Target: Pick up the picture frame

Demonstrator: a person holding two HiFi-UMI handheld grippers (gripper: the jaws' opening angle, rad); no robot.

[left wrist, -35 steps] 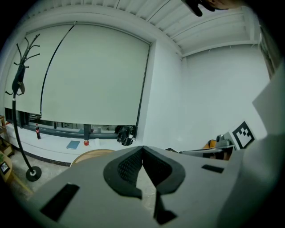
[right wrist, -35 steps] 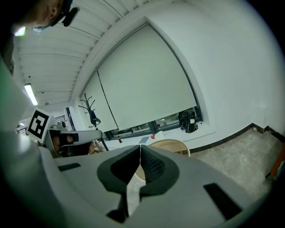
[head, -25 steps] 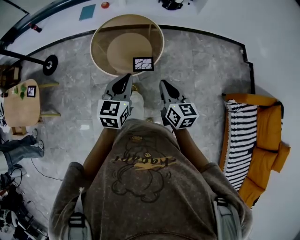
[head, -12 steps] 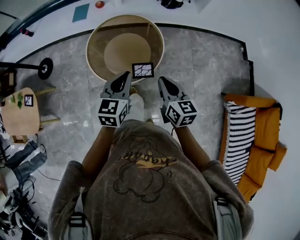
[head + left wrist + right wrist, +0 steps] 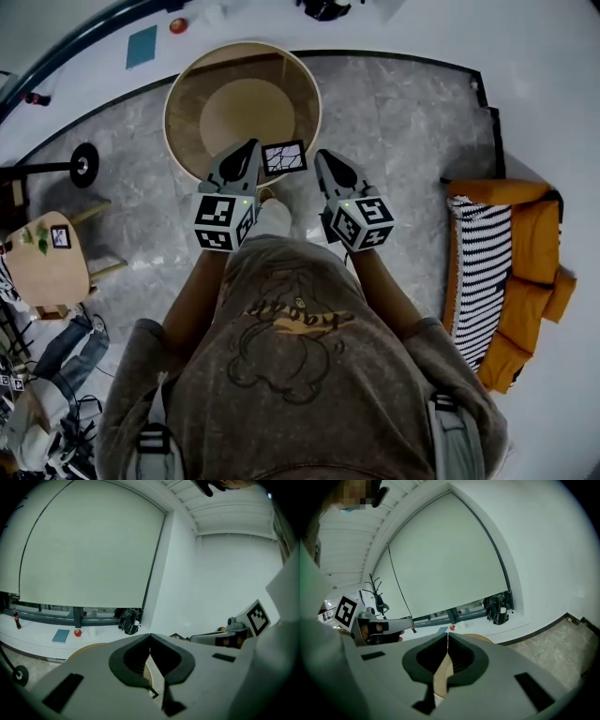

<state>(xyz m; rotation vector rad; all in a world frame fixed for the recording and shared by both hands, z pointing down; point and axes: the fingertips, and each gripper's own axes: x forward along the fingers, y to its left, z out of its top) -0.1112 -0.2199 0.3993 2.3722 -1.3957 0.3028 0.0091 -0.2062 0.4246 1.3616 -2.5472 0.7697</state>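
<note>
At the near rim of the round wooden surface (image 5: 183, 89) sits the picture frame (image 5: 283, 157), a black border around a pale sheet crossed by dark branching lines. The left tongs (image 5: 252, 149) reach over that same rim, their tip just beside the frame's left edge; I cannot tell whether they touch it. The right tongs (image 5: 322, 157) hang just off the surface's near right side, beside the frame's right edge and above the grey stone floor (image 5: 403, 122).

In the left gripper view the left tongs are pressed together at the tip with nothing between them, and the surface's tan edge shows beyond them. The right gripper view shows the right tongs closed and empty too, pointing toward the surface.

Past the surface's far side lie a red ball (image 5: 178, 25) and a teal pad (image 5: 142, 46). Well to the right of the surface stands an orange sofa (image 5: 525, 272) with a striped throw (image 5: 480, 281). Well to the surface's left is a small wooden side table (image 5: 42, 262).
</note>
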